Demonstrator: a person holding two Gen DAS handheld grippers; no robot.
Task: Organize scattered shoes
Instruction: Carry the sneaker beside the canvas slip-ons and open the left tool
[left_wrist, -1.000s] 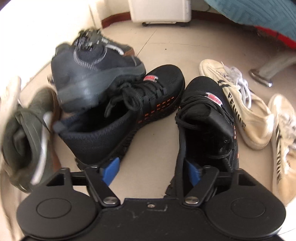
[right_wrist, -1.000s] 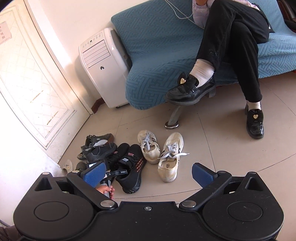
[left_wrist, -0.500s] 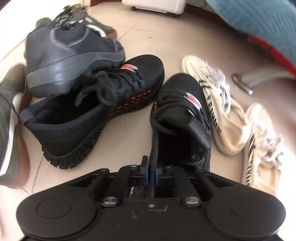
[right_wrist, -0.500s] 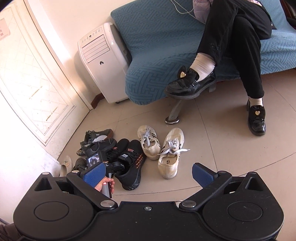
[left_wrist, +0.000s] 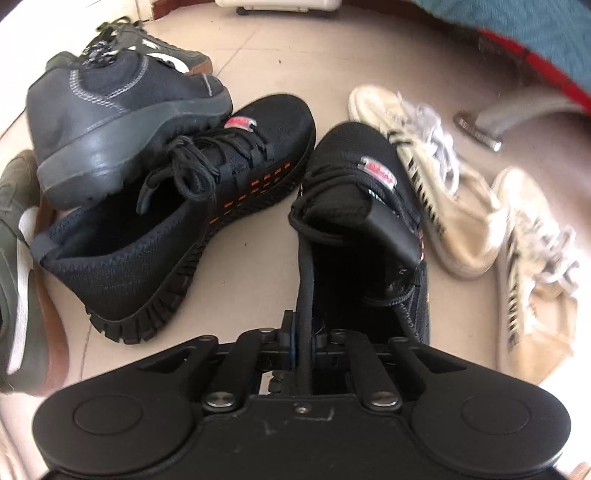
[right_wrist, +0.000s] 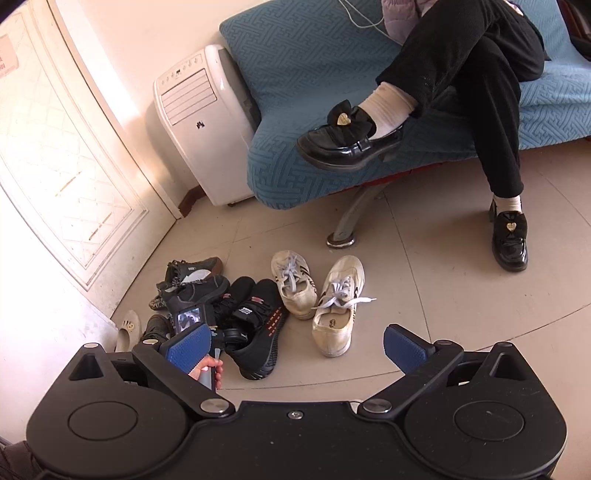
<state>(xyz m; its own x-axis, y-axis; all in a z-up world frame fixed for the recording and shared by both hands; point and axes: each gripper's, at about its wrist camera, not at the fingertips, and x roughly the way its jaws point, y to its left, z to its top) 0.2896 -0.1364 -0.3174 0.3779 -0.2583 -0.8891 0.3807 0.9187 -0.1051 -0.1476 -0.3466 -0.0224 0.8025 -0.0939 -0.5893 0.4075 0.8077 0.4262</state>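
A black knit sneaker with orange side dashes lies on the beige tiled floor, its heel collar pinched between the closed fingers of the left gripper. Its twin black sneaker lies just left, under a dark grey leather shoe. Two cream canvas sneakers lie right, blurred. The right gripper hangs spread open, apparently well above the floor.

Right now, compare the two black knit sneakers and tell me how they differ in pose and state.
The right black sneaker is pinched at its collar by the shut left claw; the left black sneaker is ungripped. The left one leans on its side with a dark grey shoe resting on it; the right one carries nothing. Both share black mesh, orange side marks and a red tongue tag.
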